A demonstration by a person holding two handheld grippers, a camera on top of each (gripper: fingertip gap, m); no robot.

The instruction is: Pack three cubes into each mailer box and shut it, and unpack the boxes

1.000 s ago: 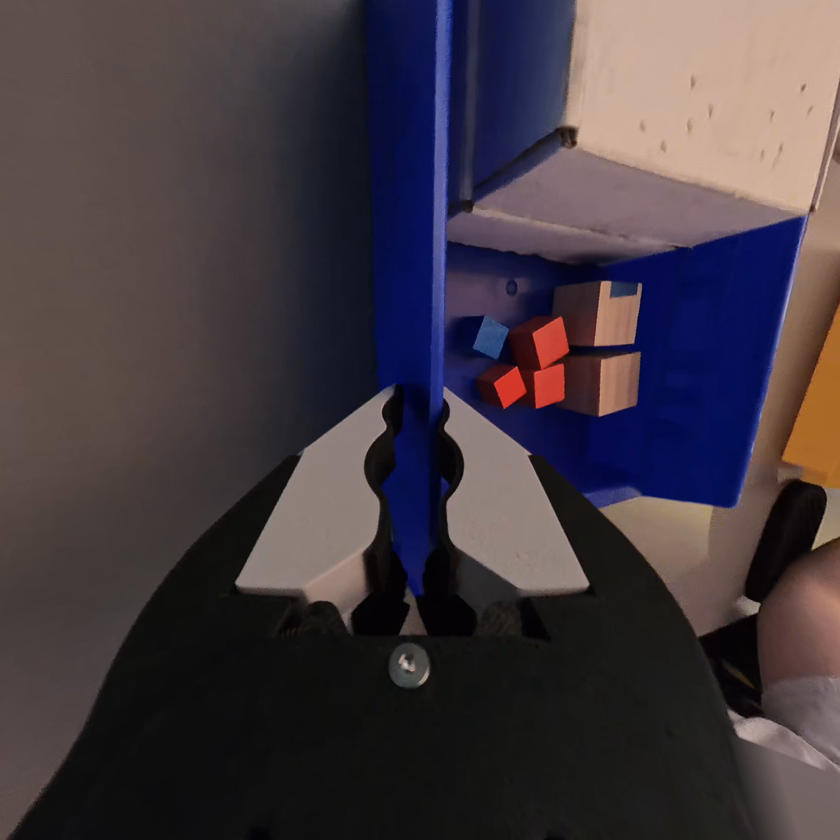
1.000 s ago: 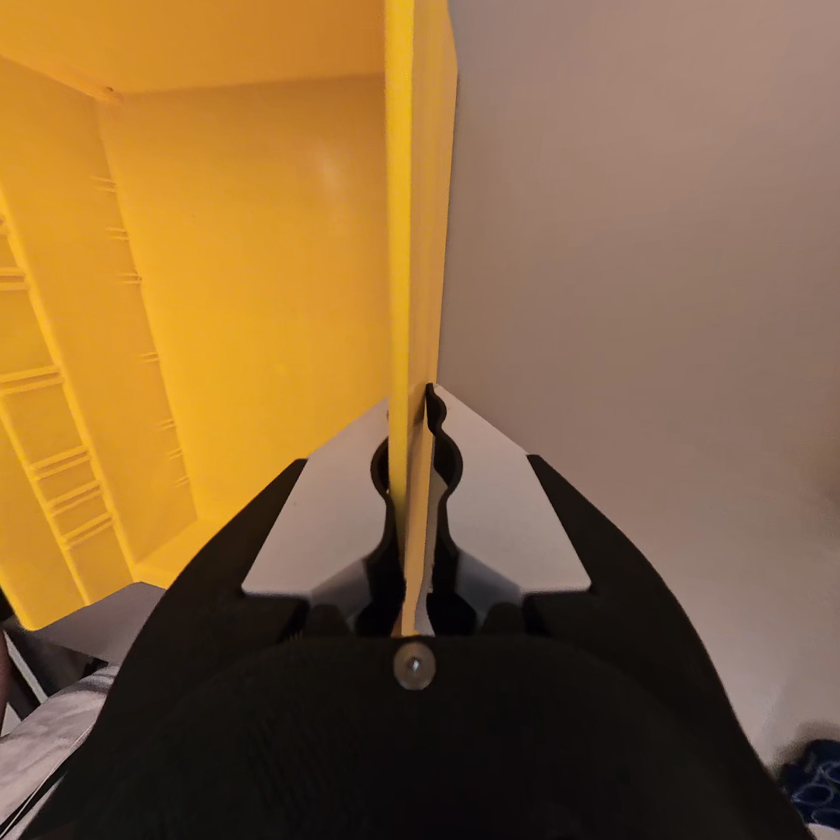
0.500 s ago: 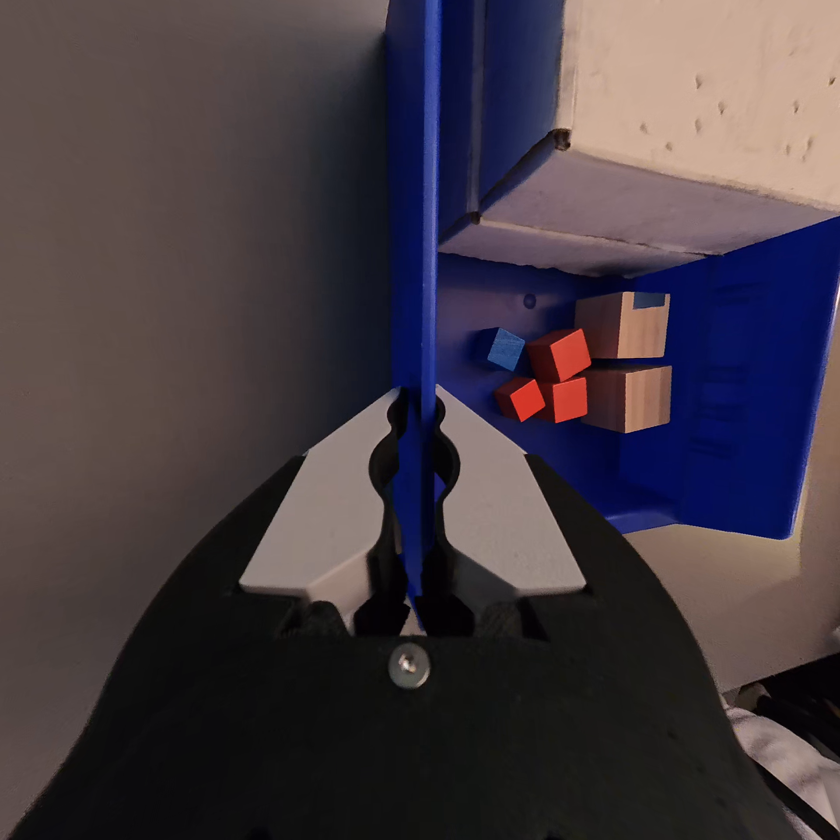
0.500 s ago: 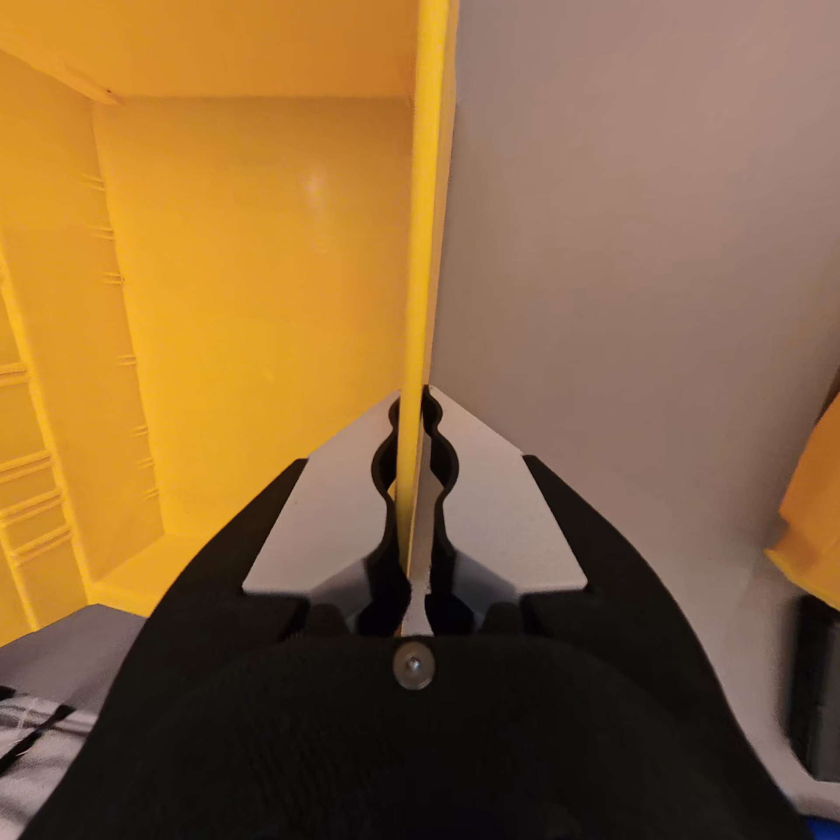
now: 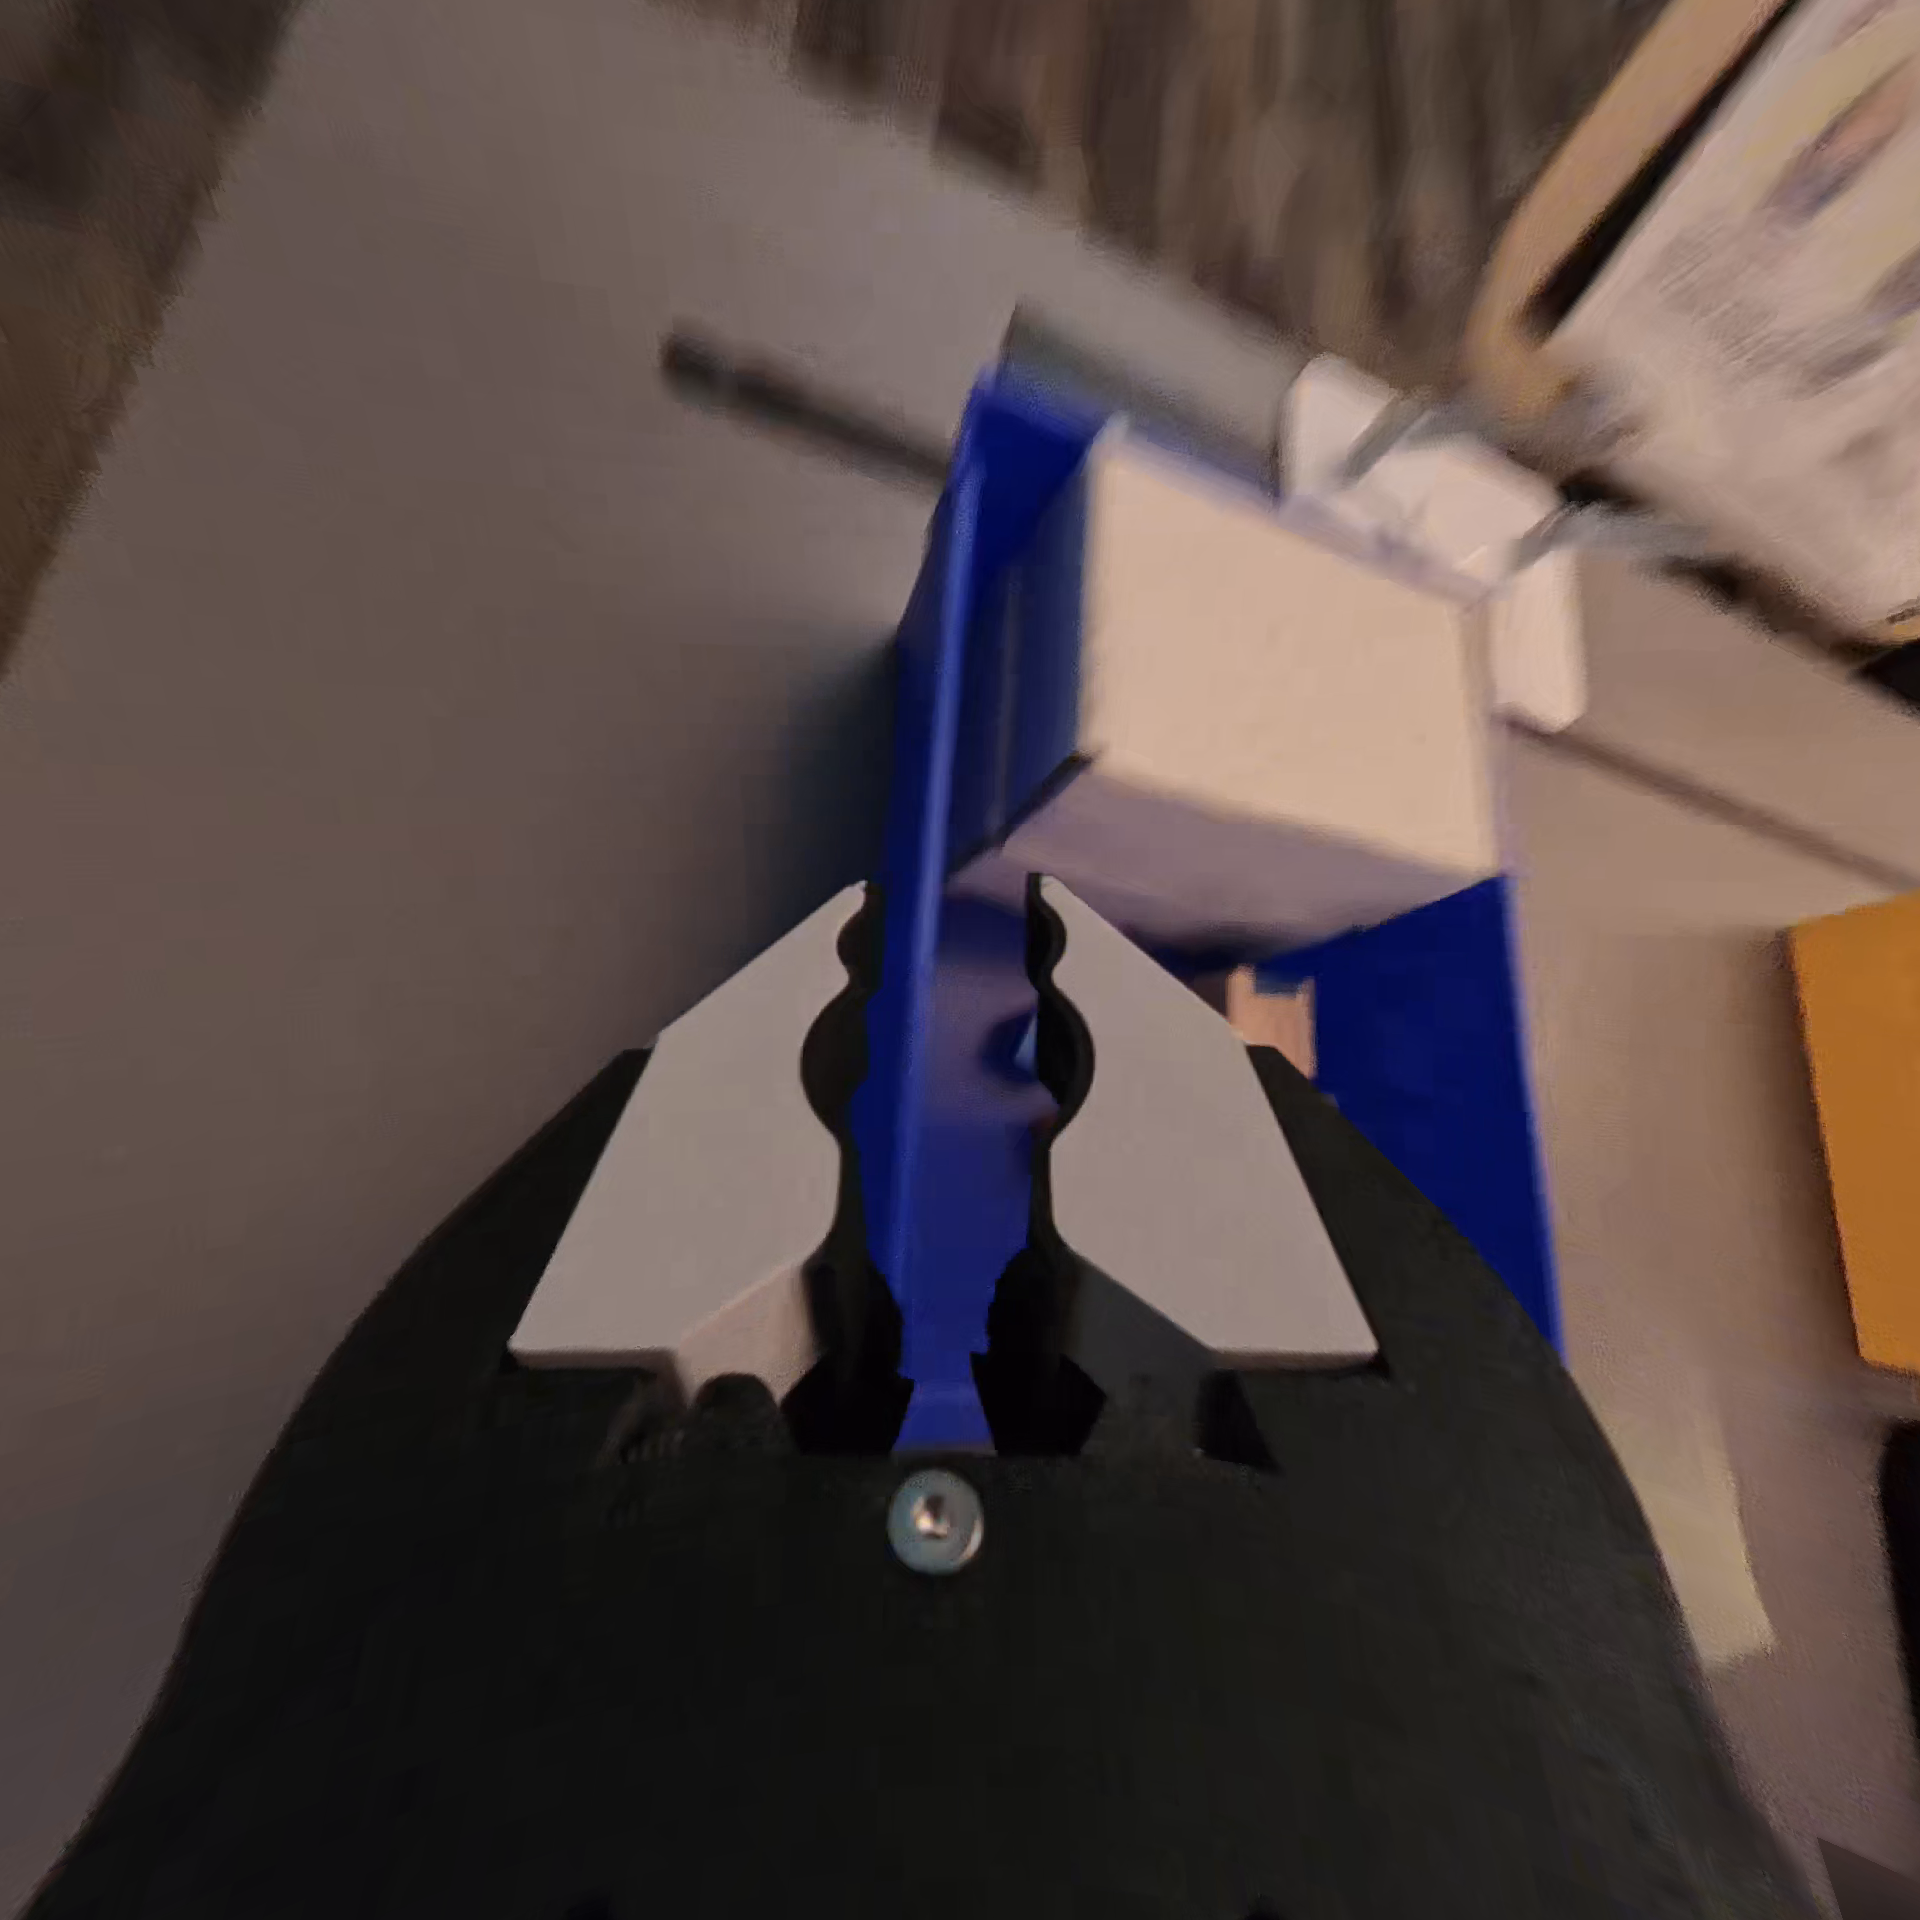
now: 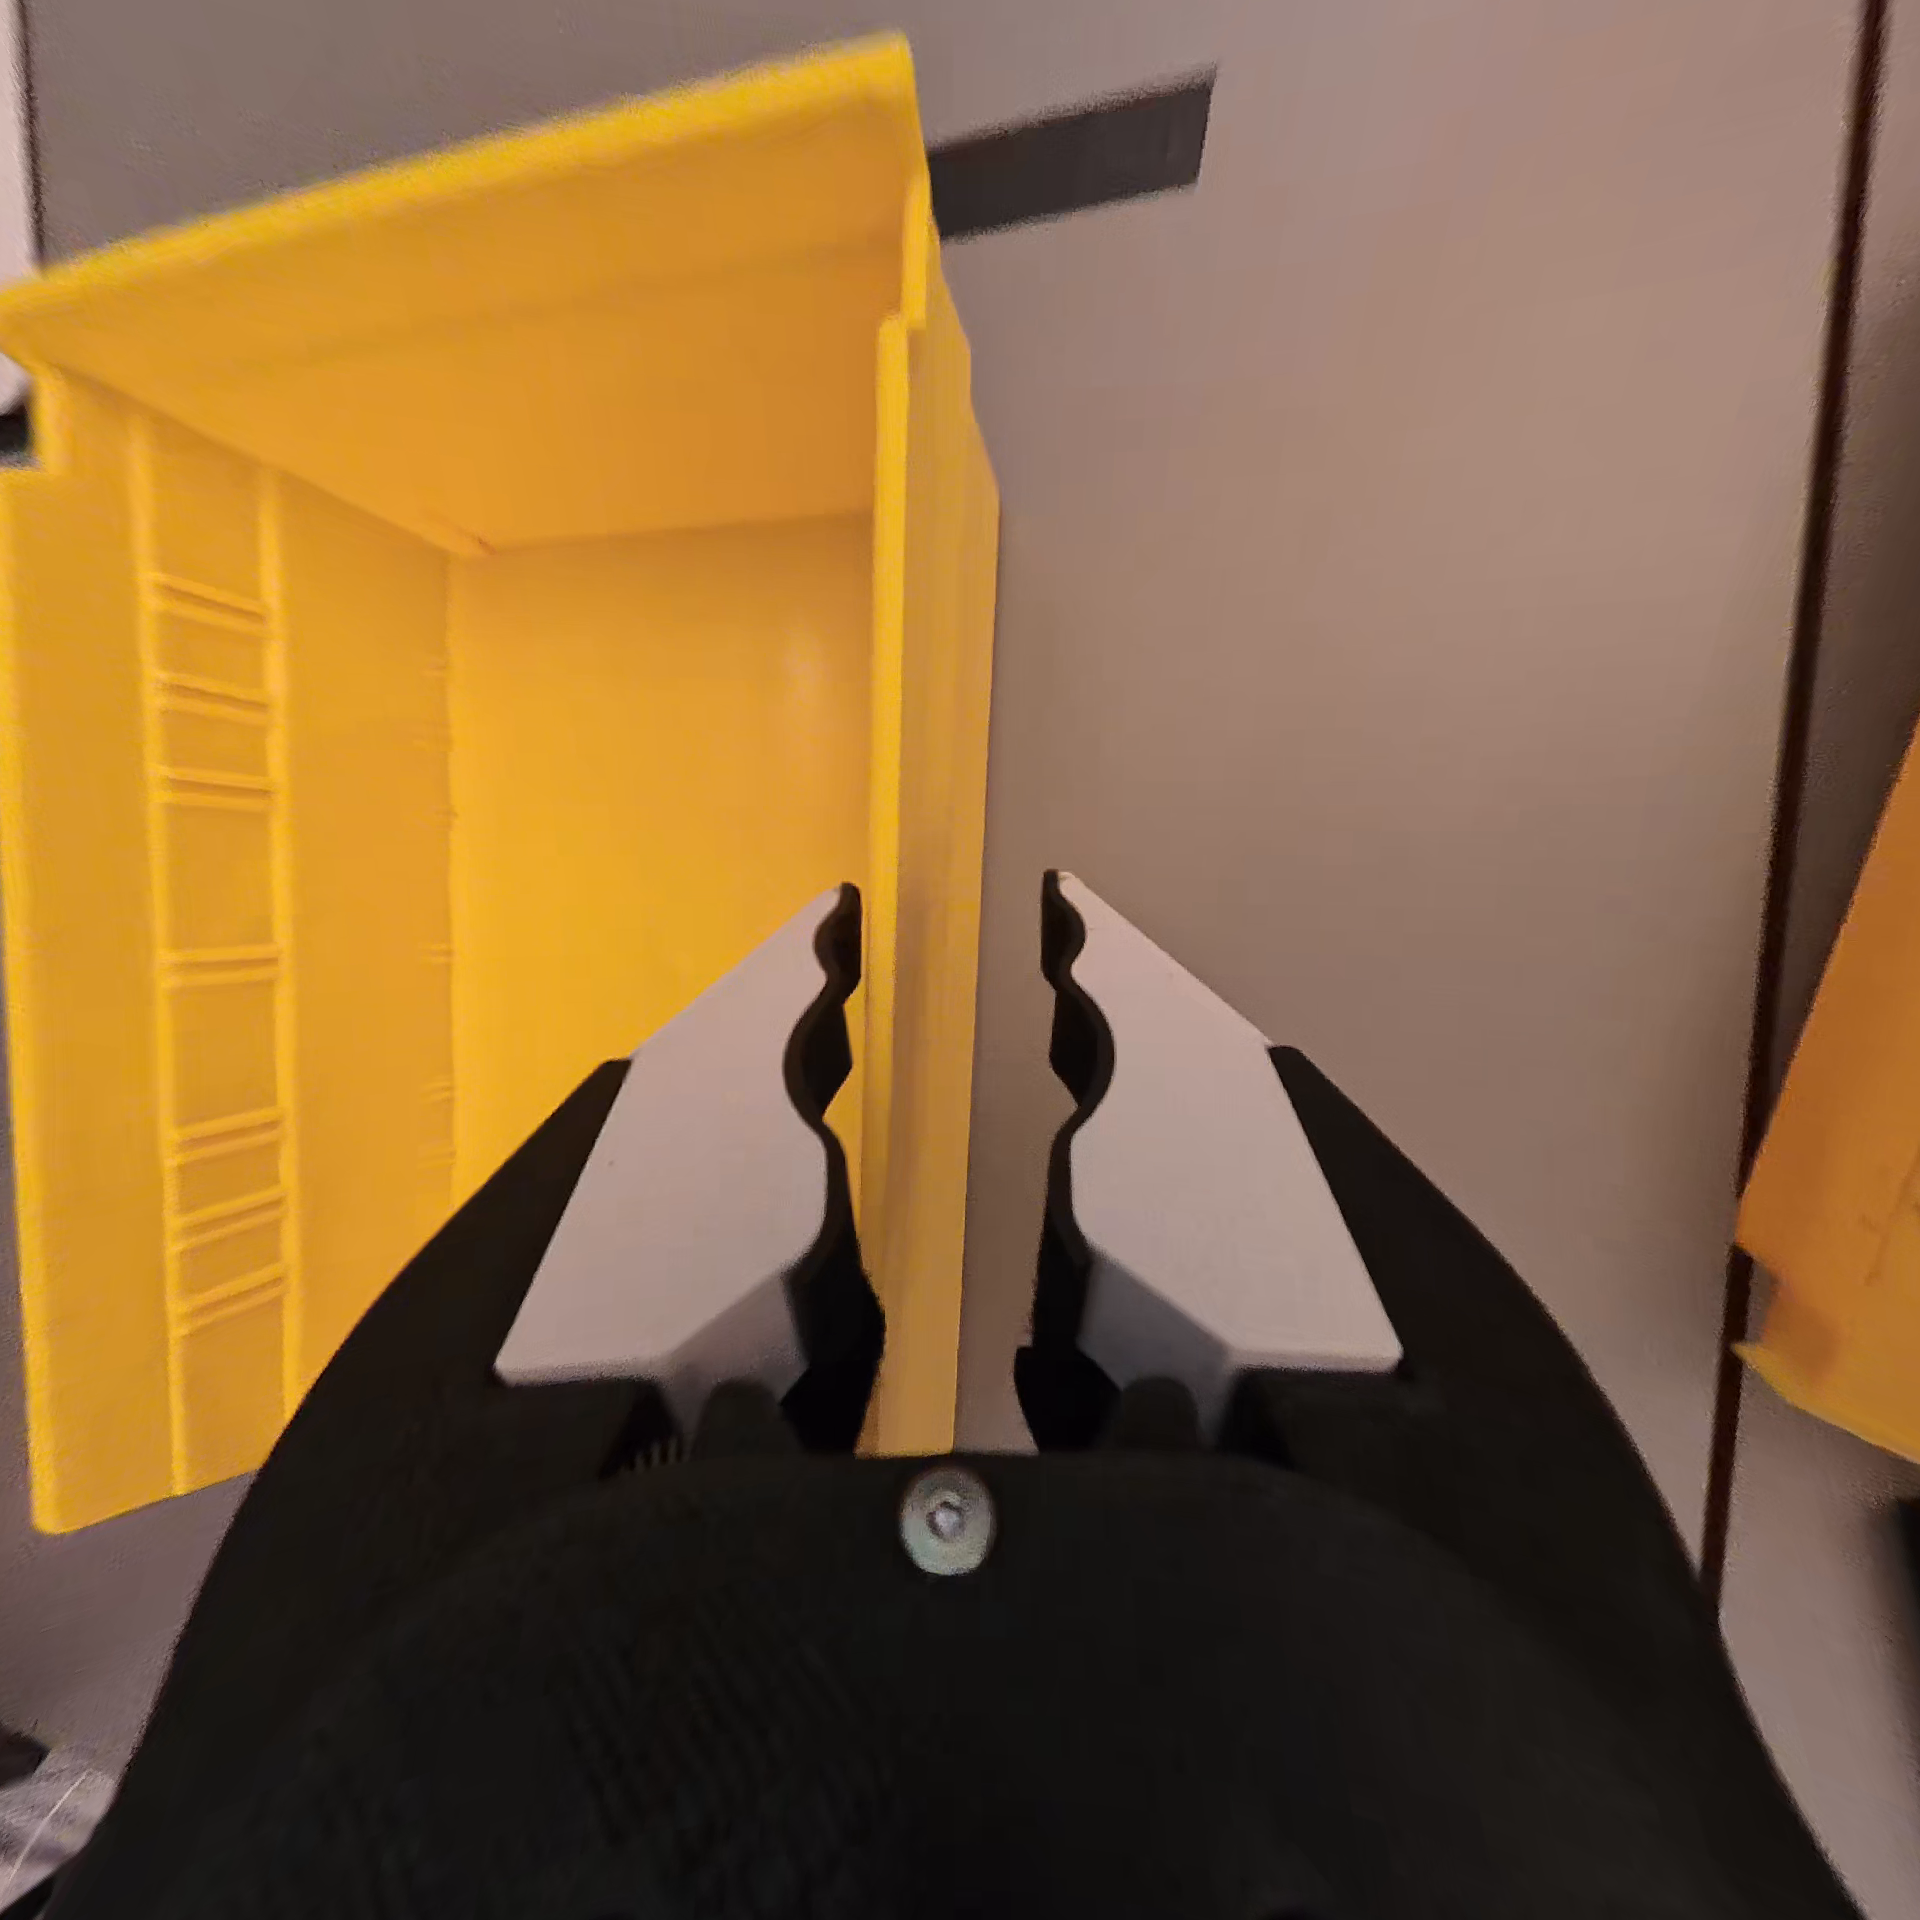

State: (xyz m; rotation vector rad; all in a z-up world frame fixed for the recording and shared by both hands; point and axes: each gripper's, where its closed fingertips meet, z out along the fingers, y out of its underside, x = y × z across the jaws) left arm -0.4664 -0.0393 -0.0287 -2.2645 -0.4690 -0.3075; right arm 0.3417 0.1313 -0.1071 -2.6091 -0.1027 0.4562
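Here the left gripper (image 5: 948, 883) has its jaws parted, with the thin wall of a blue bin (image 5: 920, 1039) standing edge-on in the gap; the wall lies against the left finger and clear of the right one, so it is not clamped. The left wrist view is badly blurred. Inside the bin, in the upper middle of the frame, sits a white mailer box (image 5: 1268, 686), closed as far as the blur lets one judge, tilted so that one corner points down toward the fingertips. Below the box, right of the right finger, a wooden cube (image 5: 1273, 1013) peeks out against the bin's blue floor; other cubes cannot be made out. An orange-yellow shape (image 5: 1860, 1122) fills the right edge of the frame, and a blurred cardboard carton (image 5: 1714, 260) lies in the upper right.

In the right wrist view the right gripper (image 6: 951, 894) is also released, its jaws wide apart. The side wall of a yellow bin (image 6: 925, 935) runs up between them, close along the left finger and apart from the right. The bin fills the left half of the frame, its ribbed inner wall at far left and nothing visible inside it. A black strip (image 6: 1070, 145) crosses the pale surface (image 6: 1403, 623) at the top, just right of the bin's far corner. A second yellow piece (image 6: 1839, 1195) shows at the right edge.
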